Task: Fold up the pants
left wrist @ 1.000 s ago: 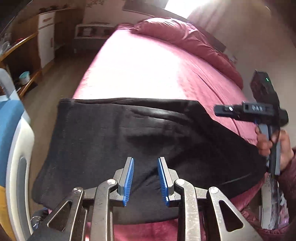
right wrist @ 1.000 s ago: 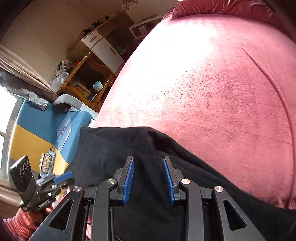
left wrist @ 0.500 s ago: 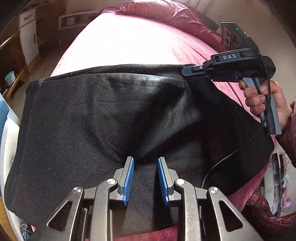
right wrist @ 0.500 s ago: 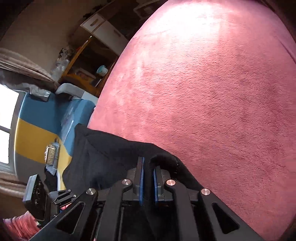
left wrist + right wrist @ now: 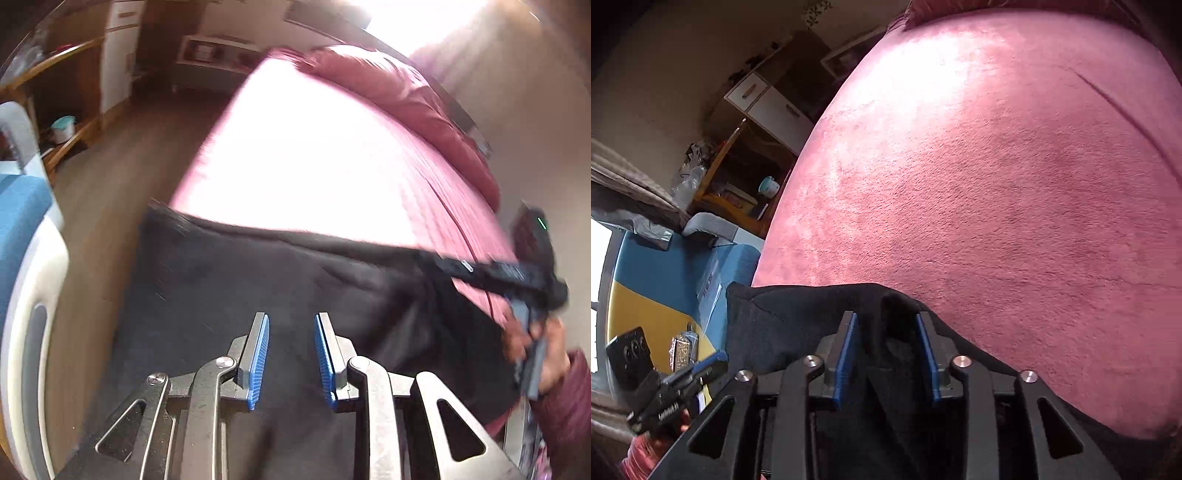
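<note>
The black pants (image 5: 229, 295) lie spread across the near end of a pink bed (image 5: 314, 162). My left gripper (image 5: 291, 356) is open just above the dark cloth with nothing between its blue pads. In the right wrist view my right gripper (image 5: 888, 354) is open, with a raised fold of the pants (image 5: 897, 317) standing between its jaws at the cloth's far edge. The right gripper also shows blurred in the left wrist view (image 5: 517, 275), held by a hand at the pants' right side. The left gripper shows in the right wrist view (image 5: 676, 391) at the lower left.
The pink bed (image 5: 997, 184) stretches away with a rolled pink quilt (image 5: 406, 103) at its head. A blue and white chair (image 5: 26, 258) stands left of the bed. Wooden shelves and a white cabinet (image 5: 768, 103) line the far wall across a wooden floor.
My right gripper was shut on the pants' edge half a second ago and is now open around the fold. The left gripper has lifted back and tilted up, still open.
</note>
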{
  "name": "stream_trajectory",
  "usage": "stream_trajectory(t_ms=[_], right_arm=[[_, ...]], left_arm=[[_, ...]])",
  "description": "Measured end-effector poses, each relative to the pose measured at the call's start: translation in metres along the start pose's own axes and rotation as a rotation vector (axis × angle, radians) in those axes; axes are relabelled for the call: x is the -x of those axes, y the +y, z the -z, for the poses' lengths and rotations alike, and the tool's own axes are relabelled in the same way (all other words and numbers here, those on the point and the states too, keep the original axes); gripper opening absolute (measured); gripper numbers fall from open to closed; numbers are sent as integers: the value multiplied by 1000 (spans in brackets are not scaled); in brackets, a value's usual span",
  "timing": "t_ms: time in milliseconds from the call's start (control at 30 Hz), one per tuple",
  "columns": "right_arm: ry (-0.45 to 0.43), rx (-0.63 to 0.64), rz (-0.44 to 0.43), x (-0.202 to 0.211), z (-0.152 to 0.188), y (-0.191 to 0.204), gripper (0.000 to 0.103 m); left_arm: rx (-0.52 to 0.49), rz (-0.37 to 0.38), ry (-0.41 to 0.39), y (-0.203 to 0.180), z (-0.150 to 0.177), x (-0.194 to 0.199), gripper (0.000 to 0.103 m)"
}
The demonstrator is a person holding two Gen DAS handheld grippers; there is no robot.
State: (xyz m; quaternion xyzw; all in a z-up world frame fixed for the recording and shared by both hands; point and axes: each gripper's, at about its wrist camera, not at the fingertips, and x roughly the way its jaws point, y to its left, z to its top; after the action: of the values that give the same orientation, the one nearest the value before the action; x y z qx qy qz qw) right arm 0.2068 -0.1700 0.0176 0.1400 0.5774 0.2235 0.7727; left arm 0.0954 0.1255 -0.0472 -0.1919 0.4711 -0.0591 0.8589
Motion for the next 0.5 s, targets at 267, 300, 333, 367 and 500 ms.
stream_trajectory(t_ms=[267, 300, 333, 367, 500], right_arm=[[3, 93, 49, 52, 45, 4, 37], [20, 80, 76, 46, 51, 0, 37], [40, 57, 98, 40, 54, -7, 36], [52, 34, 142, 32, 56, -15, 28], [6, -86, 161, 21, 54, -40, 19]], left_arm=[[82, -184, 44, 48, -28, -45, 25], [78, -227, 36, 51, -27, -47, 26], [64, -253, 33, 50, -28, -49, 28], [58, -260, 38, 50, -27, -49, 28], [44, -324, 16, 31, -27, -33, 28]])
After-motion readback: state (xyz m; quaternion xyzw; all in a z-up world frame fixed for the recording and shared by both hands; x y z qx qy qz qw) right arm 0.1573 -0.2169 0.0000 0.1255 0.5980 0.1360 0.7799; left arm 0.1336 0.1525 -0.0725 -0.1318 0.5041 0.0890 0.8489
